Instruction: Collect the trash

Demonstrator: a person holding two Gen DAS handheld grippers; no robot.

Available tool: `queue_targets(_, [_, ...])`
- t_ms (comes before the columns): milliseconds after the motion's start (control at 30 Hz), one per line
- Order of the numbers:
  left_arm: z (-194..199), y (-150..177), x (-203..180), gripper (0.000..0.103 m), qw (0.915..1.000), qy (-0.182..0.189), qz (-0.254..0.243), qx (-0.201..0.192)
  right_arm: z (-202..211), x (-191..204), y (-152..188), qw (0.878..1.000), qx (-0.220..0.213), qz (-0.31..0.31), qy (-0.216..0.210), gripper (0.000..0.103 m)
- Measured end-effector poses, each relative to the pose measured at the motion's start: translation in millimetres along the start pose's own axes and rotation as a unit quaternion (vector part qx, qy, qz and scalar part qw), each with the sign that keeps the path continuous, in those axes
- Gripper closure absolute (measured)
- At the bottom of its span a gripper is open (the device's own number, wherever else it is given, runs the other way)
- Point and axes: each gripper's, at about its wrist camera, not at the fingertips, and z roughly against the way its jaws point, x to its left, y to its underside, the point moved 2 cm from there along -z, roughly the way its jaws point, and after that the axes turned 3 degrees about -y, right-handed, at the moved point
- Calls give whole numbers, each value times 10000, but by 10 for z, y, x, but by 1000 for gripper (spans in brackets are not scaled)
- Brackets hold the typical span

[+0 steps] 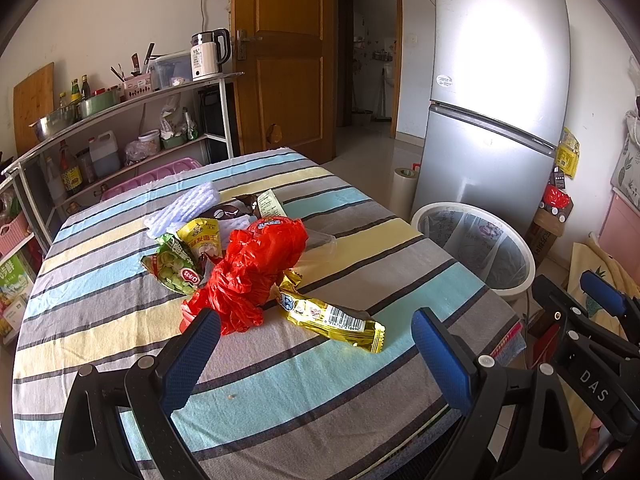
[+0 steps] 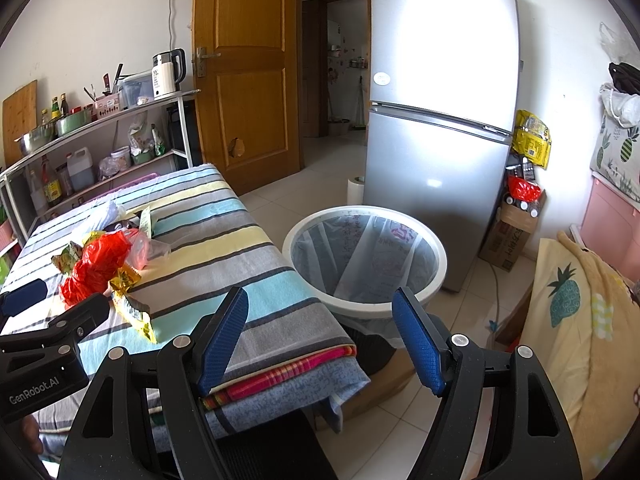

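Trash pile (image 1: pixel 244 268) sat mid-table (image 1: pixel 360 248), toward the far edge: red bag, gold wrapper (image 1: pixel 332 316), snack packs. Nothing collected yet. Left gripper (image 1: pixel 316 356) hovered short of it, jaws wide, empty; right gripper (image 2: pixel 320 336) gaped empty over the table's near corner, facing the bin (image 2: pixel 436 252). Next, I'd judge: close on the wrapper. Items under the bag were hidden.

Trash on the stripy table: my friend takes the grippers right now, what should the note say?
Left hand-held gripper: open, empty, over the table near the pile.
Right hand-held gripper: open, empty, pointing at the bin.
Red plastic bag, gold wrapper, green snack packet and yellow packet lie on the striped cloth.
Done: nothing visible in the lined bin.
Left: everything, nearest first.
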Motion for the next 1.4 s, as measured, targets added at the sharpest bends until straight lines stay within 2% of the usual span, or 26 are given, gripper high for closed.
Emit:
queue_targets(367, [-16, -1, 68, 6, 10000, -62, 59, 33, -34, 48, 5, 9999, 24, 33, -153, 28])
queue_targets(533, [3, 3, 291, 6, 9995, -145, 279, 30, -154, 171, -1, 9975, 170, 181, -663, 28])
queue_targets(633, [-15, 47, 516, 6, 9979, -395, 505, 65, -231, 313, 8, 9935, 212, 391, -1044, 28])
queue_targets(867, [-89, 173, 1060, 6, 9917, -790, 982, 271, -494, 787, 40, 9723, 473, 1039, -2040, 28])
queue_targets(1033, [-194, 228, 1257, 6, 9899, -628, 1196, 428, -705, 1024, 49, 9605, 710, 1335, -2334, 28])
queue_targets(1167, [-268, 208, 1282, 6, 9906, -366, 1230, 466, -817, 1152, 66, 9492, 911, 1516, -2604, 28])
queue_targets(1300, [-373, 176, 1247, 6, 9912, -256, 1164, 572, -921, 1236, 72, 9409, 1016, 1558, -2830, 28])
queue_targets(1400, [-442, 130, 1168, 6, 9923, -144, 1070, 609, -972, 1294, 83, 9360, 1092, 1646, -2913, 37])
